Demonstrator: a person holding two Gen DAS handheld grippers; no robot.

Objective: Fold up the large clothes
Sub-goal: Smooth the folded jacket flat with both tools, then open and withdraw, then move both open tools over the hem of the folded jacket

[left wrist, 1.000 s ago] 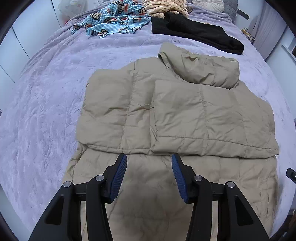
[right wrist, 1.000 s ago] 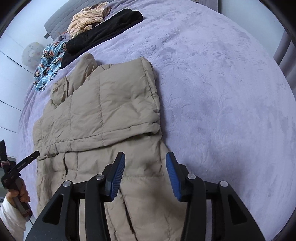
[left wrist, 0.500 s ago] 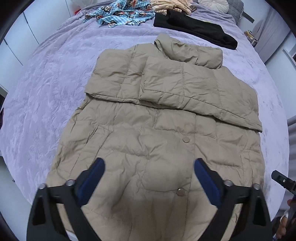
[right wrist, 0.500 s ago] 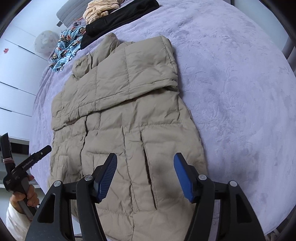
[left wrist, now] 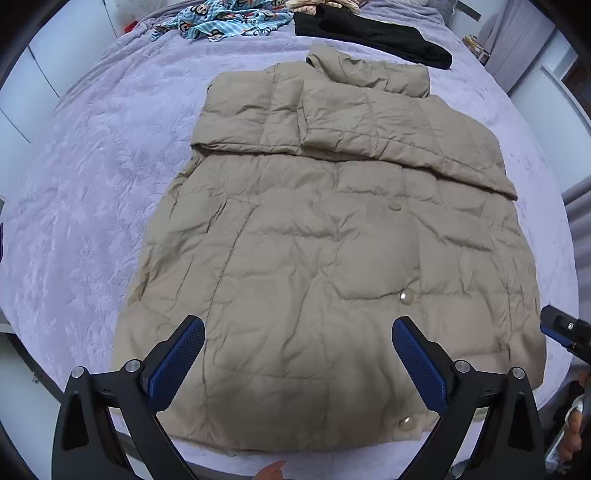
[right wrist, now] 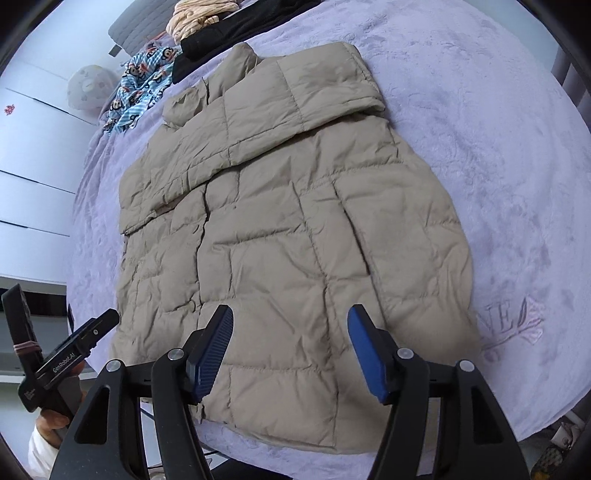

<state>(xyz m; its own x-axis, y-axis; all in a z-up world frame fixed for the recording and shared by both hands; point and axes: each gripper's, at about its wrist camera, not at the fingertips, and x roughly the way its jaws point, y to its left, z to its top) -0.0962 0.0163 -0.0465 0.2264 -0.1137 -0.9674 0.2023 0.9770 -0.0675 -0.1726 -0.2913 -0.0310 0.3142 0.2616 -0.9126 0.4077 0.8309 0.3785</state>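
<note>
A tan padded jacket [left wrist: 317,266] lies flat on a bed with a lilac cover [left wrist: 92,155], front side up, its snap buttons showing and its hem at the near edge of the bed. Both sleeves are folded in across the chest, and the collar lies flat at the far end.

The left gripper [left wrist: 297,363] hangs above the hem and points steeply down at it. Its blue-padded jaws are spread as wide as they go, with nothing between them and no contact with the cloth. In the right wrist view a hand in a white sleeve holds this tool at the lower left, off the bed's edge.

The right gripper [right wrist: 290,350] is also over the hem, tilted steeply down, with its jaws parted and empty, clear of the jacket.

Beyond the collar lie a black garment [left wrist: 373,33], a blue cartoon-print cloth [left wrist: 221,18] and a striped cream one [right wrist: 199,18].
</note>
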